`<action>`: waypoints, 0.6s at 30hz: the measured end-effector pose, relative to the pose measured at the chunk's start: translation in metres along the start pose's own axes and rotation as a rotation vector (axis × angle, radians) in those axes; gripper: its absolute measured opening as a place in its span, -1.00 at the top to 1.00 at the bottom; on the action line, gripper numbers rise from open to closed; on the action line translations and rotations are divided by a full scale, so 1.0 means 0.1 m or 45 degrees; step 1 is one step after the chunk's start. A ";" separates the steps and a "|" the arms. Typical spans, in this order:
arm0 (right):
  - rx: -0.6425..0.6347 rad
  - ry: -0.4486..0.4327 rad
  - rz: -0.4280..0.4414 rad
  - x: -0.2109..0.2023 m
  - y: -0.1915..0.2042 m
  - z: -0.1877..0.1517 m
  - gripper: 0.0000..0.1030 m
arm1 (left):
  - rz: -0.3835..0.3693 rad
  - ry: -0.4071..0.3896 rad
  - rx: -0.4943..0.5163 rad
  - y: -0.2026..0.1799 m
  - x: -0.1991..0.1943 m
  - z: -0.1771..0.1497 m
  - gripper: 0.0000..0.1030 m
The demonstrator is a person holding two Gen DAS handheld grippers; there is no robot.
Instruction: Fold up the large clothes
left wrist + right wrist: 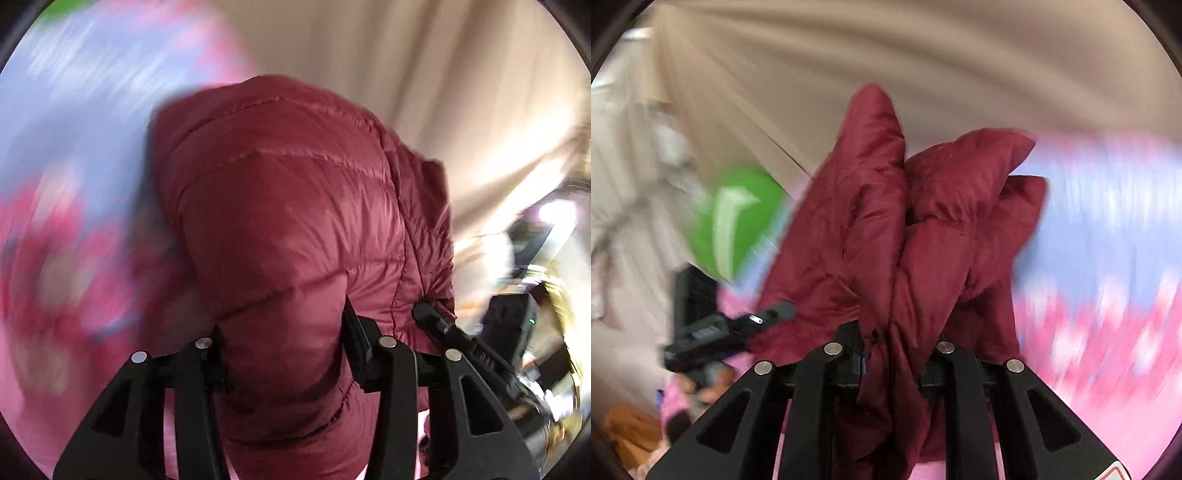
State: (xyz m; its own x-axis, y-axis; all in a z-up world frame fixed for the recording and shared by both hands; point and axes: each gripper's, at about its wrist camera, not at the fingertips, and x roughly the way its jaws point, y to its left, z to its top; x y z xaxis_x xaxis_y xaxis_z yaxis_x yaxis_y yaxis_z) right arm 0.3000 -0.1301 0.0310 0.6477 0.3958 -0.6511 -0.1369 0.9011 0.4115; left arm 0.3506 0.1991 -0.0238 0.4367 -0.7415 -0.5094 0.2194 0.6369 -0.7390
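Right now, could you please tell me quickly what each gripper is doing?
Left gripper: closed on a thick fold of the red puffer jacket.
Right gripper: closed on a bunched part of the same jacket.

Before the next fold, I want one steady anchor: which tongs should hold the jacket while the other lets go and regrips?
Right. The right tongs pinch a thin bunch of the red jacket firmly; the left tongs straddle a puffy section.
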 end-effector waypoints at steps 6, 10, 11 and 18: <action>0.145 0.018 0.055 0.17 -0.41 -0.40 0.50 | -0.003 -0.019 0.031 -0.05 0.01 -0.13 -0.04; 0.075 -0.015 -0.006 -0.05 -0.30 -0.28 0.39 | 0.331 -0.081 0.277 -0.50 -0.06 -0.11 -0.16; 0.047 -0.050 -0.045 -0.16 -0.24 -0.26 0.38 | 0.426 -0.122 0.327 -0.61 -0.13 -0.15 -0.20; -0.102 -0.203 -0.140 -0.59 0.13 -0.09 0.25 | 0.755 -0.237 0.633 -1.41 -0.38 -0.46 -0.64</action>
State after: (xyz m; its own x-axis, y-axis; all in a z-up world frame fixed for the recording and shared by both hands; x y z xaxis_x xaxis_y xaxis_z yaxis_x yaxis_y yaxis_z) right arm 0.2533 -0.1401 0.0689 0.7716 0.2670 -0.5774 -0.1140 0.9510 0.2876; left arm 0.2625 0.1280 0.0794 0.7317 -0.2295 -0.6419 0.2489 0.9665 -0.0618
